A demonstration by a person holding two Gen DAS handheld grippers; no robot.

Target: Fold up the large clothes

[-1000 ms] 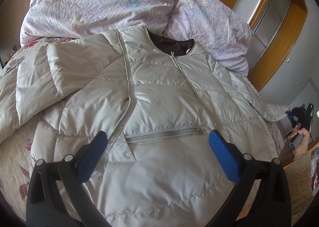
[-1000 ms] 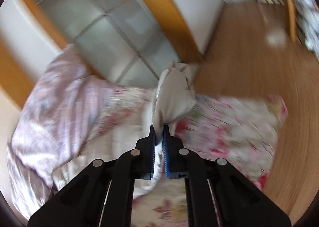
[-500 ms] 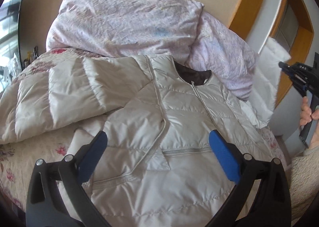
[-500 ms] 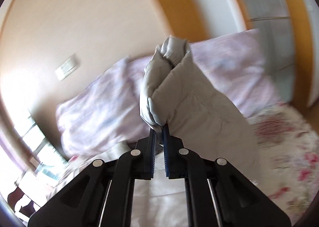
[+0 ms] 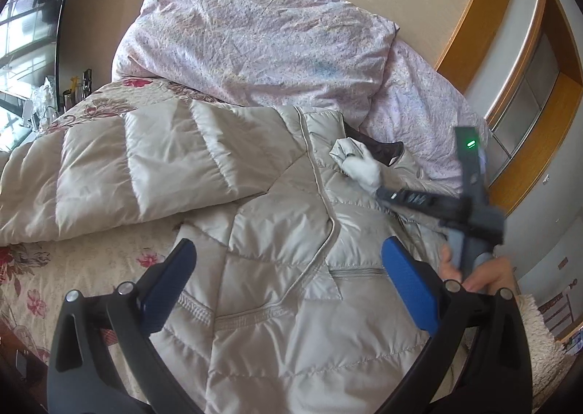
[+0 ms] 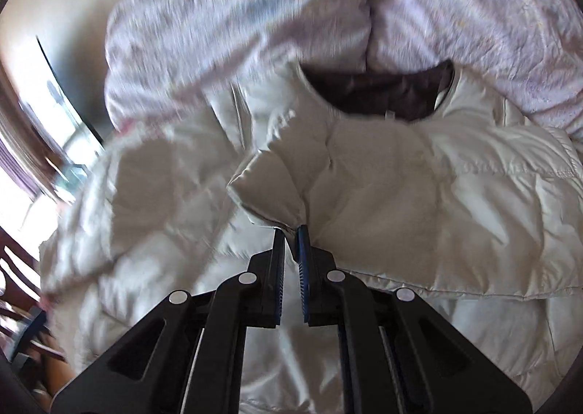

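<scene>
A large beige quilted jacket [image 5: 277, 232] lies front up on the bed, collar toward the pillows; it also shows in the right wrist view [image 6: 419, 195]. Its left sleeve [image 5: 127, 166] stretches out to the left. My right gripper [image 6: 290, 232] is shut on the cuff of the right sleeve [image 6: 269, 188] and holds it over the jacket's chest, just below the dark collar lining [image 6: 382, 93]. In the left wrist view the right gripper [image 5: 379, 192] holds that cuff [image 5: 359, 166] near the collar. My left gripper [image 5: 284, 264] is open and empty above the jacket's lower front.
Lilac pillows [image 5: 255, 35] lie at the head of the bed against the wall. A floral bedspread [image 5: 73, 268] lies under the jacket. A wooden wardrobe frame [image 5: 481, 13] stands to the right. A window [image 5: 22, 13] is at the far left.
My right gripper has swung the right sleeve cuff from the bed's right side up and over onto the jacket's chest near the collar. My left gripper has drawn back and shifted left.
</scene>
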